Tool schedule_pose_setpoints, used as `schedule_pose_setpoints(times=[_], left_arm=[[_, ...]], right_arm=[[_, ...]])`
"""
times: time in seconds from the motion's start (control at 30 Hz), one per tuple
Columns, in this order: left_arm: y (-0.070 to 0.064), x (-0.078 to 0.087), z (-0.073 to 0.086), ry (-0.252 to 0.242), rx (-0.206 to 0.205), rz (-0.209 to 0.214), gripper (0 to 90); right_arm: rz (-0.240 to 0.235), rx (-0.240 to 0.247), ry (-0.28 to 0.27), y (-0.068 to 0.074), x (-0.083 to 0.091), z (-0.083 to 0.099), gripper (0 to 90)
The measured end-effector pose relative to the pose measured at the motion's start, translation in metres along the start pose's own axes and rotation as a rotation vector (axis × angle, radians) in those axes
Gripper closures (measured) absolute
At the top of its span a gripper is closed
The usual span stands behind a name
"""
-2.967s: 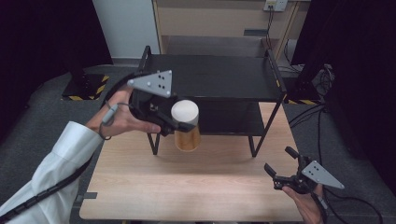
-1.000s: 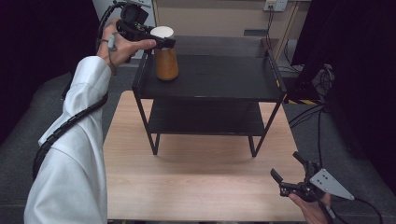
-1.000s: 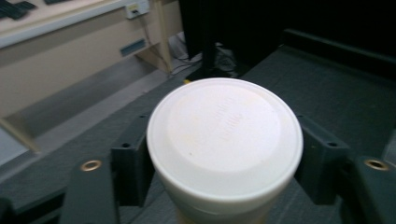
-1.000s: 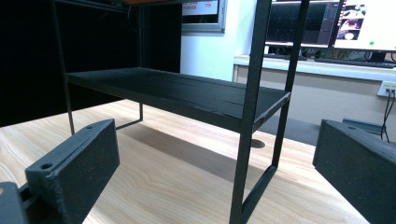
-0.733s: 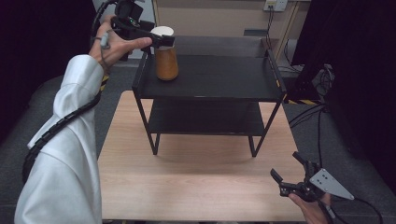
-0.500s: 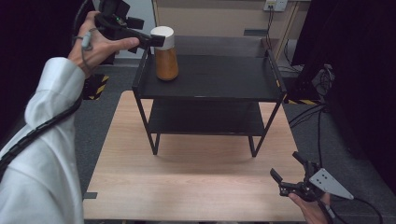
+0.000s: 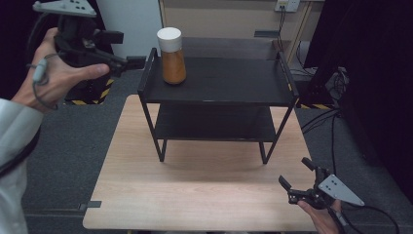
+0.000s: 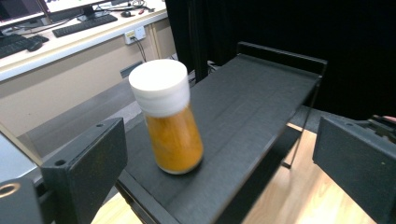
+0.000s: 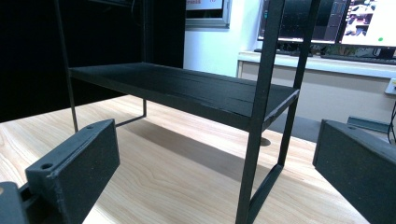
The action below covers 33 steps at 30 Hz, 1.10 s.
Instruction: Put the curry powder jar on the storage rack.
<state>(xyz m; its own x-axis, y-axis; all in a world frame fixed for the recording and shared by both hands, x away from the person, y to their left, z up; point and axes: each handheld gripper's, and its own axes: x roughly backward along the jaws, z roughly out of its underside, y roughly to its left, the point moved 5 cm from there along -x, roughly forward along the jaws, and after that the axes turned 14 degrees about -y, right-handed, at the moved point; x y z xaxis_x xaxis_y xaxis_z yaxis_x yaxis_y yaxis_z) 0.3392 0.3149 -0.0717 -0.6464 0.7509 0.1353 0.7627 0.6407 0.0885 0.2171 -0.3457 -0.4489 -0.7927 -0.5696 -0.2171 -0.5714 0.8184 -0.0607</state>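
Now the jar (image 7: 172, 56) of orange powder with its white cap stands upright by itself at the left end of the black rack's (image 7: 229, 80) top shelf, close to the end rail. Three seconds ago it was held low in front of the rack, over the wooden table (image 7: 204, 195); a second ago it was already up on the shelf with the jaws around it.

Since then the left gripper (image 7: 134, 61) has let go and drawn back past the rail, off to the left of the rack. In the left gripper view its jaws stand wide apart, the jar between them but farther off, touching neither. So the placing looks finished to me, and the hand is simply retreating.

Half a second ago the jaw tips were still at the jar's side; they are now clear of the shelf altogether.

Over at the near right corner of the table, the right gripper (image 7: 294, 181) sits low where it has been all along, jaws spread and holding nothing, facing the rack's legs.
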Motion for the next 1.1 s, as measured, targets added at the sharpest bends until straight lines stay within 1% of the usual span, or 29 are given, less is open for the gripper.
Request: schedule_pose_setpoints(times=[0.03,0.07,0.17,0.2,0.23,0.27,0.3,0.33,0.37,0.4,0.43,0.53,0.6,0.7,0.73,0.8,0.87,0.93,0.97,1.0,1.03,1.07,1.1], left_arm=[[-0.005,0.009,0.003,-0.003,-0.014,0.01,2.1],[-0.005,0.009,0.003,-0.003,-0.014,0.01,2.1],[-0.015,0.027,0.007,0.001,-0.037,0.016,2.1],[-0.015,0.027,0.007,0.001,-0.037,0.016,2.1],[-0.018,0.034,0.008,-0.001,-0.047,0.016,2.1],[-0.018,0.034,0.008,-0.001,-0.047,0.016,2.1],[-0.019,0.037,0.009,-0.006,-0.052,0.013,2.1],[-0.019,0.041,0.01,-0.015,-0.042,0.018,2.1],[-0.021,0.046,0.011,-0.011,-0.047,0.014,2.1],[-0.021,0.046,0.011,-0.011,-0.047,0.014,2.1],[-0.021,0.049,0.014,-0.008,-0.044,0.015,2.1],[-0.021,0.051,0.016,-0.007,-0.05,0.016,2.2],[-0.021,0.052,0.018,-0.008,-0.045,0.016,2.2],[-0.018,0.052,0.022,-0.012,-0.037,0.03,2.2],[-0.017,0.052,0.022,-0.003,-0.046,0.032,2.1],[-0.015,0.051,0.024,-0.005,-0.043,0.029,2.1],[-0.015,0.051,0.025,0.003,-0.046,0.027,2.3],[-0.013,0.05,0.027,-0.001,-0.039,0.034,2.3],[-0.013,0.05,0.027,-0.005,-0.036,0.032,2.3],[-0.014,0.05,0.027,-0.004,-0.045,0.022,2.4],[-0.011,0.049,0.029,-0.017,-0.023,0.041,2.4],[-0.011,0.049,0.029,-0.017,-0.023,0.041,2.6],[-0.014,0.048,0.027,-0.002,-0.054,0.023,2.7]], right_arm=[[-0.001,0.002,0.0,0.0,0.0,0.0,0.5],[-0.001,0.002,0.0,0.0,0.0,0.0,0.5],[-0.004,-0.002,0.003,-0.001,-0.002,0.001,0.5],[-0.004,-0.002,0.003,-0.001,-0.002,0.001,0.5],[-0.007,-0.001,0.004,0.0,-0.003,0.001,0.5],[-0.007,-0.001,0.004,0.0,-0.003,0.001,0.5],[-0.011,0.001,0.005,-0.001,-0.004,0.001,0.5],[-0.011,0.001,0.005,-0.001,-0.004,0.001,0.5],[-0.011,0.001,0.007,0.0,-0.005,0.001,0.5],[-0.011,0.001,0.007,0.0,-0.005,0.001,0.5],[-0.015,0.001,0.006,0.0,-0.006,0.001,0.5],[-0.016,0.002,0.007,0.0,-0.006,0.001,0.5],[-0.016,0.003,0.008,0.001,-0.006,0.001,0.5],[-0.016,0.003,0.009,0.0,-0.006,0.001,0.6],[-0.016,0.003,0.009,0.0,-0.006,0.001,0.6],[-0.018,0.002,0.01,0.0,-0.006,0.001,0.6],[-0.019,0.001,0.013,0.0,-0.006,0.001,0.6],[-0.02,0.0,0.012,0.0,-0.006,0.001,0.6],[-0.02,0.001,0.012,0.0,-0.007,0.001,0.6],[-0.02,0.0,0.013,0.0,-0.007,0.001,0.6],[-0.021,0.0,0.012,0.0,-0.007,0.001,0.7],[-0.021,0.0,0.012,0.0,-0.007,0.001,0.7],[-0.023,0.0,0.014,0.0,-0.007,0.001,0.7]])
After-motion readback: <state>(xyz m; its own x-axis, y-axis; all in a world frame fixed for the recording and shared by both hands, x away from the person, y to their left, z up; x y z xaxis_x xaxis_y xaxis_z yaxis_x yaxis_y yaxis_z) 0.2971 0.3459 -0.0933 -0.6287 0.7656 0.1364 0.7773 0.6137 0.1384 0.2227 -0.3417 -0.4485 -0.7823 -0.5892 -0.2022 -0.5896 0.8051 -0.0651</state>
